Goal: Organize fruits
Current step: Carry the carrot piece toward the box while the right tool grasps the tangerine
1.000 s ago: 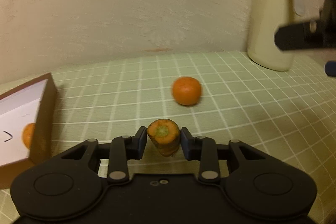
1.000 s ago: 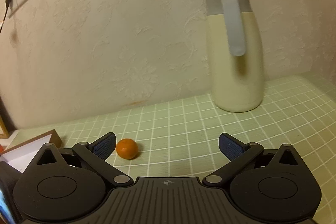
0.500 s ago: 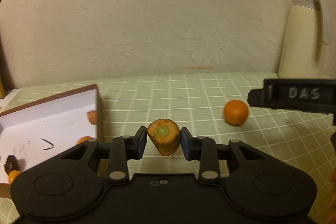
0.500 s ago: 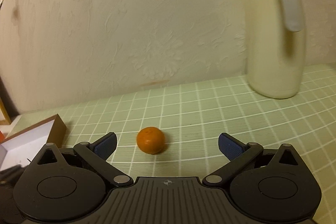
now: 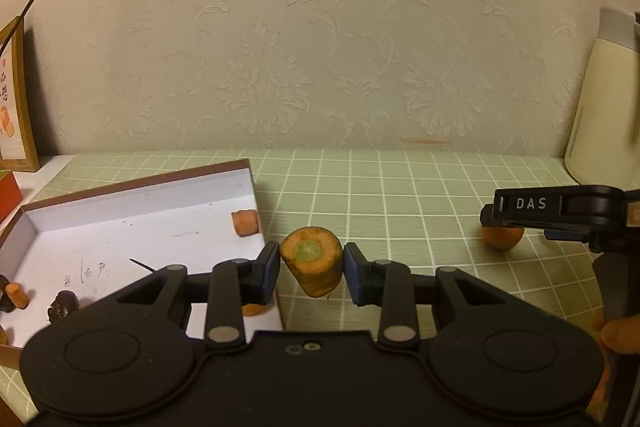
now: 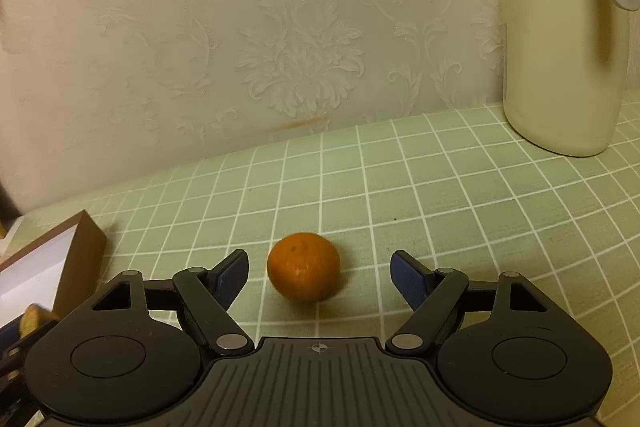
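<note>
Carrot chunk pinched in your left gripper (image 5: 311, 271), mandarin between your right one's closing fingers.

Your left fingers (image 5: 267, 271) clamp the carrot chunk (image 5: 312, 265) from both sides, held off the bench (image 5: 400, 195); its long axis runs roughly along the gripper, cut top with greenish core facing the camera, narrower end pointing away and down. It hangs just past the near right corner of the open white-lined box (image 5: 132, 227) (more carrot pieces and dark bits inside). Your right gripper (image 6: 319, 279) is closing, fingers (image 6: 408, 281) not yet pressing; the mandarin (image 6: 303, 266) sits on the bench between them, nearer the left finger, round so no clear axis. Box corner (image 6: 82, 251) is off to its left, cream jug (image 6: 560, 39) well apart at back right; nothing blocks the fruit.
</note>
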Tool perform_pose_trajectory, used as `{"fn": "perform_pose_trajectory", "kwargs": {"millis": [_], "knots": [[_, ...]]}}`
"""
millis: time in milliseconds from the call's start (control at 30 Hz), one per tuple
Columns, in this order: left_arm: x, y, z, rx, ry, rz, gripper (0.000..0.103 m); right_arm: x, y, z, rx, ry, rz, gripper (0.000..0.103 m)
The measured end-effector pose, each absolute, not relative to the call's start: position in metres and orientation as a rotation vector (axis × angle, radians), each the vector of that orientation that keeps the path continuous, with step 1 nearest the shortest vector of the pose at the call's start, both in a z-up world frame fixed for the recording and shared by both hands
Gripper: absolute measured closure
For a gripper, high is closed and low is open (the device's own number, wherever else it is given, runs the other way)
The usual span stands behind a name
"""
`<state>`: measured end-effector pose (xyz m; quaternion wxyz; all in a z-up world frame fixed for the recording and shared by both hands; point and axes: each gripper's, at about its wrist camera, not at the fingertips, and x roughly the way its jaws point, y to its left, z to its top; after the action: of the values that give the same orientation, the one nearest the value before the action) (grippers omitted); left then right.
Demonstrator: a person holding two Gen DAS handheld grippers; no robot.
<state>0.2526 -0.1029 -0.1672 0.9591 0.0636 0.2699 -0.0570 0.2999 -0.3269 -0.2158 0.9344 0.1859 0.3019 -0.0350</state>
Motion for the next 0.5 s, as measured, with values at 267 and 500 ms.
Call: {"fn": "perform_pose_trajectory", "kwargs": {"millis": [267,500], "knots": [[0.25,-0.095,-0.164,0.117,0.551,-0.109,0.078,0.318,-0.33,-0.223,0.389,0.641,-0.074,0.036],[0.25,-0.095,-0.163,0.109,0.554,-0.11,0.078,0.313,-0.318,-0.222,0.342,0.656,-0.058,0.06]]}}
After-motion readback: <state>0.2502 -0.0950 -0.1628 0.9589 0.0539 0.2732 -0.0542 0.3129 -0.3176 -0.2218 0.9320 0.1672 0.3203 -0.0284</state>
